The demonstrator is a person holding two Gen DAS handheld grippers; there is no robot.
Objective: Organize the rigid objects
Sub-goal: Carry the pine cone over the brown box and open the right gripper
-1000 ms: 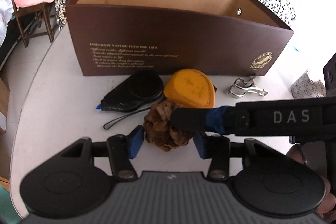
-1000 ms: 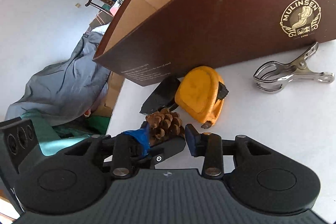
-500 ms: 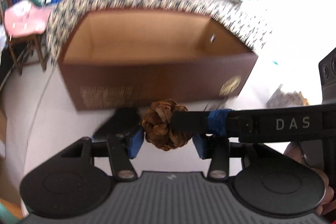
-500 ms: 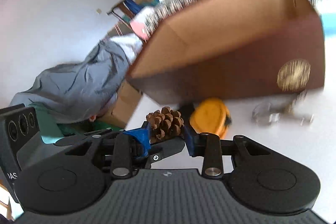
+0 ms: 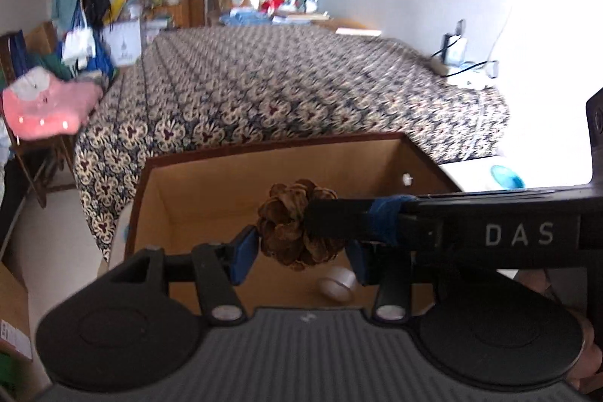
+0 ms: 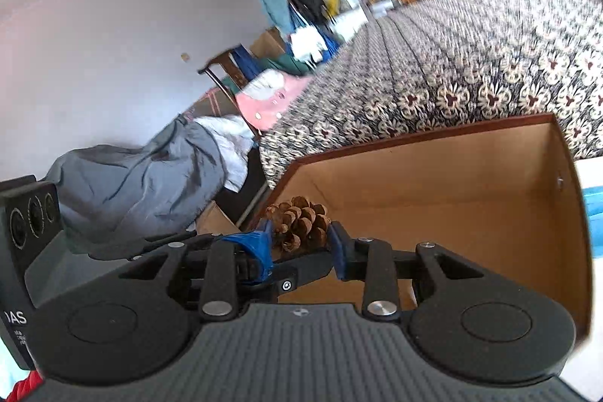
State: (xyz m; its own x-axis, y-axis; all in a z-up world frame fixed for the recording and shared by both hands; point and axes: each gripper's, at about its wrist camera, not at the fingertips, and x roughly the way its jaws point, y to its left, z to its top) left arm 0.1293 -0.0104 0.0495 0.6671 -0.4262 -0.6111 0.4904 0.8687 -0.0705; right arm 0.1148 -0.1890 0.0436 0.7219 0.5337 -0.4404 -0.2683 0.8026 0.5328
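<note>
A brown pine cone hangs above the open brown cardboard box. My right gripper is shut on the pine cone, blue pads on both sides. My left gripper has its jaws standing wide either side of the same cone; its left pad touches the cone, the right pad stands apart. The right gripper's black finger crosses the left wrist view from the right. The box fills the right wrist view's middle.
A white tape roll lies on the box floor. A bed with a patterned cover stands behind the box. A chair with pink cloth is at left. A grey cloth heap lies left of the box.
Both grippers rose with the pine cone from the table to above the box opening. The tape measure, black case and metal clip have dropped out of view.
</note>
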